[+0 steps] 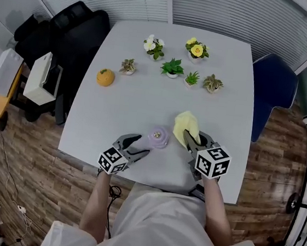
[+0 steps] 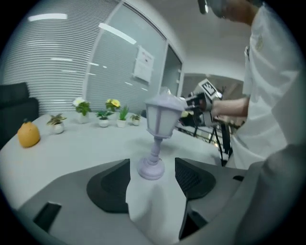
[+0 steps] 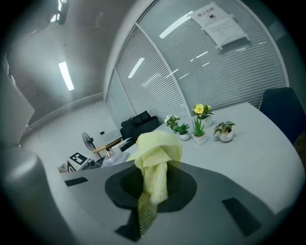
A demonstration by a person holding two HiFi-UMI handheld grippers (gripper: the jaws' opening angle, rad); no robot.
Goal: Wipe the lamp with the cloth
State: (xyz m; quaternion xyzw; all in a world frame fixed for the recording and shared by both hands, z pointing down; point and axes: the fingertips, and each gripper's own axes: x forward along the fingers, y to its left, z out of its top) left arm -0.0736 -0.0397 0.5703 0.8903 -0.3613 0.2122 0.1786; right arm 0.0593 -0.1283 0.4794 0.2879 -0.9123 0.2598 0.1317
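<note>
Cropped at the head view's bottom edge, the shirt (image 1: 158, 222) sits below the left gripper (image 1: 141, 147), jaws spread by the centre lamp (image 1: 158, 137), and the right gripper (image 1: 191, 142) clamping the cloth (image 1: 186, 125); in the left gripper view the lamp's base stands between parted tips, touching neither; in the right gripper view the cloth hides the jaw gap, with potted plants (image 3: 199, 131) right of centre.

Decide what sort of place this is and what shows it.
Probably an office or meeting room: a white table near partition walls with slatted blinds, a blue chair beside it, a printed notice on the glass.
</note>
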